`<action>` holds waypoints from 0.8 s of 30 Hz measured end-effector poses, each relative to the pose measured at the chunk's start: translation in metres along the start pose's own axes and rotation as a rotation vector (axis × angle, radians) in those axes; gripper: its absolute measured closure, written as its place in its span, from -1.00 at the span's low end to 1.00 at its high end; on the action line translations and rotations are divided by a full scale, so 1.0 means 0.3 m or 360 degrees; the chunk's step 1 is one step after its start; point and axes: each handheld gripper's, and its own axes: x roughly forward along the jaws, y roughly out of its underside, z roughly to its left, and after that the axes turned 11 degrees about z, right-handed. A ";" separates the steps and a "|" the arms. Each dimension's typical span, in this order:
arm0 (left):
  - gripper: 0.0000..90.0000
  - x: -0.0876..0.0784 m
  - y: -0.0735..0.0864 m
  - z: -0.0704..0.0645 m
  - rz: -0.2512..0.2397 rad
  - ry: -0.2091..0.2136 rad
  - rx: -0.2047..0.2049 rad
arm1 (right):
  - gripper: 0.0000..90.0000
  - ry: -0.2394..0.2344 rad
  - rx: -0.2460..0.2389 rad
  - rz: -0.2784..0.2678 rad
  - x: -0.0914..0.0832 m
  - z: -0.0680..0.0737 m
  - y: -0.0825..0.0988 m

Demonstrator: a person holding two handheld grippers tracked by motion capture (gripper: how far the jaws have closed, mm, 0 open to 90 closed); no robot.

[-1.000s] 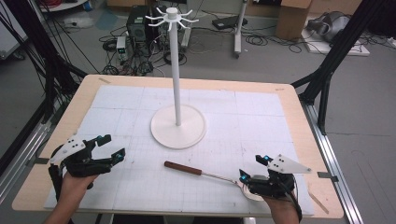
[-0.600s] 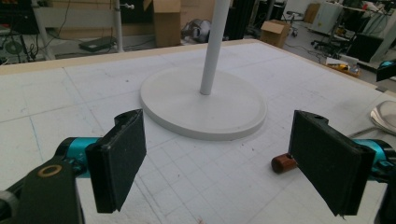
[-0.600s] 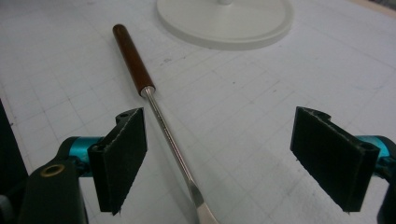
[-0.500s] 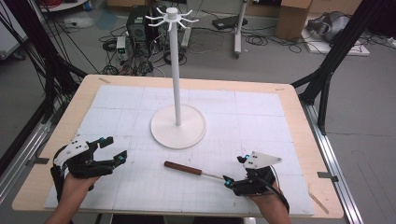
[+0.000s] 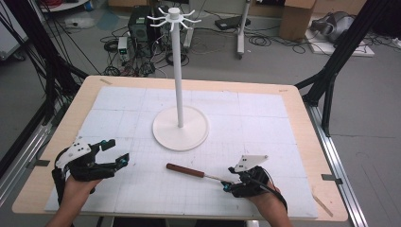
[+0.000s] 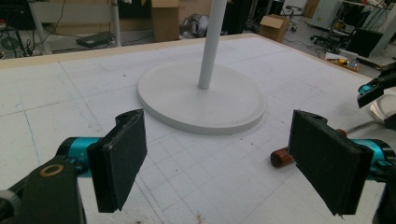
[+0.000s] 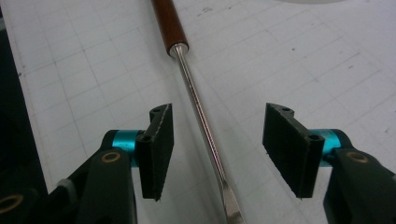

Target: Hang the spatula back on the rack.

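White gridded table; both grippers spread. Right gripper straddles the utensil's shaft, its tip cut off. Left gripper empty.

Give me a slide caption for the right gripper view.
Open right gripper straddling the metal shaft of a wooden-handled utensil lying on the gridded white mat.

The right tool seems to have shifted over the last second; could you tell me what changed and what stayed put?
The right tool moved left along the table to the utensil, and its open jaws now straddle the metal shaft without gripping it. The utensil, the white stand and the left tool, open, stayed put.
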 end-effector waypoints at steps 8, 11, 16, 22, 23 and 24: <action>-0.55 0.004 0.002 -0.001 0.0008 0.0012 -0.0002 | 0.17 -0.0049 -0.0051 0.0057 0.018 -0.004 -0.003; -0.54 0.004 0.002 -0.001 0.0012 0.0012 -0.0006 | 0.25 -0.0077 -0.0067 0.0081 0.025 -0.008 -0.005; -0.54 0.004 0.002 0.002 0.0017 0.0018 -0.0007 | 0.35 -0.0100 -0.0099 0.0122 0.037 -0.014 -0.010; -0.54 0.005 0.002 0.003 0.0019 0.0019 -0.0006 | 0.42 -0.0101 -0.0126 0.0154 0.045 -0.017 -0.013; -0.54 0.005 0.002 0.003 0.0019 0.0020 -0.0007 | 0.43 -0.0099 -0.0126 0.0154 0.045 -0.017 -0.013; -0.54 0.005 0.002 0.003 0.0017 0.0024 -0.0014 | 0.45 -0.0101 -0.0129 0.0154 0.045 -0.017 -0.013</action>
